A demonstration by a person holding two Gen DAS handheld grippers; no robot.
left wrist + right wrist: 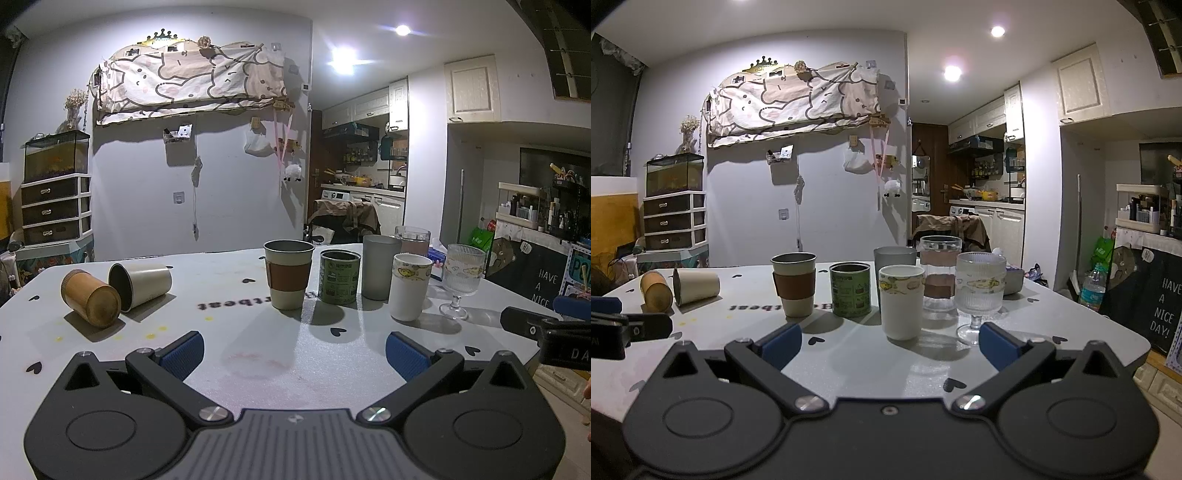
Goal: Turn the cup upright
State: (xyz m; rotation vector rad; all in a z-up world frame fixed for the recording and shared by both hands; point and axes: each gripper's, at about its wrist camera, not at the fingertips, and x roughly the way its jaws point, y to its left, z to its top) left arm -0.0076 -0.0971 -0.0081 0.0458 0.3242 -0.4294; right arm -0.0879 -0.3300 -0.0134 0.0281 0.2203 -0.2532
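Both sets of fingers sit spread wide with nothing between them: I see my left gripper low in the left wrist view and my right gripper low in the right wrist view, each hovering over the white surface near its front edge.

At the left of the left wrist frame, two cups lie on their sides, touching. A beige cup points its dark mouth toward the lower left, and a wooden cup just left of it shows me its round base. I find the same pair at the far left of the right wrist frame.

Right of centre stands an upright cluster: a cup with a brown sleeve, a green tin, a grey tumbler, a white mug with a patterned band, a ribbed stemmed glass and a clear glass behind them.

At the right edge of the left wrist frame I see part of the other gripper; at the left edge of the right wrist frame, likewise.
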